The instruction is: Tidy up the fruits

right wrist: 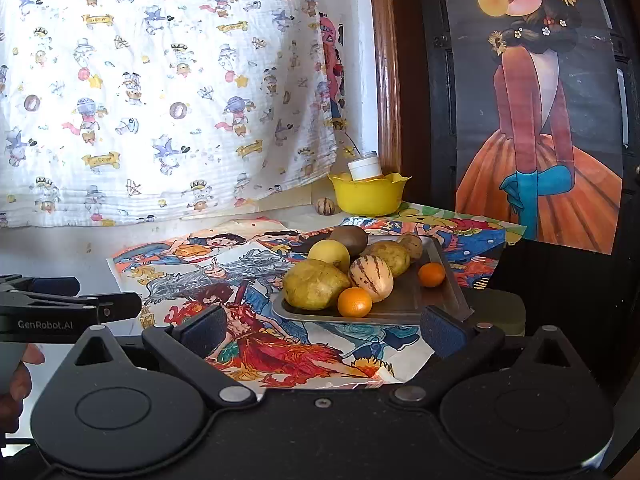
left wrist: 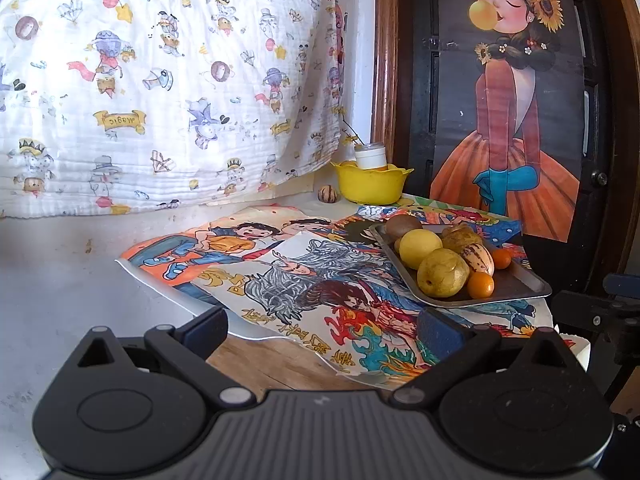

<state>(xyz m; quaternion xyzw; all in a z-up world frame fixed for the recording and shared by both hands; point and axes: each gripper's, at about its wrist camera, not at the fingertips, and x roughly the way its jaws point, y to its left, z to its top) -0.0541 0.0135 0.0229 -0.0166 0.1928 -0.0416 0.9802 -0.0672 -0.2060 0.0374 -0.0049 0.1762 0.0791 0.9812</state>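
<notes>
A metal tray [left wrist: 516,286] [right wrist: 404,308] holds several fruits: a green pear [left wrist: 442,273] [right wrist: 316,285], a yellow round fruit [left wrist: 419,247] [right wrist: 329,254], a striped melon [left wrist: 476,258] [right wrist: 371,273], a brown kiwi [left wrist: 402,225] [right wrist: 349,238] and two small oranges [left wrist: 480,285] [right wrist: 354,302]. My left gripper [left wrist: 322,330] is open and empty, short of the tray and to its left. My right gripper [right wrist: 322,330] is open and empty, just before the tray's near edge. The left gripper's side [right wrist: 60,310] shows in the right wrist view.
A yellow bowl [left wrist: 370,184] [right wrist: 368,196] with a white jar [left wrist: 371,156] stands at the back, a striped nut [left wrist: 328,193] beside it. Coloured drawings [left wrist: 280,280] cover the table. A patterned cloth [left wrist: 160,80] hangs behind; a dark door with a poster [left wrist: 512,120] stands on the right.
</notes>
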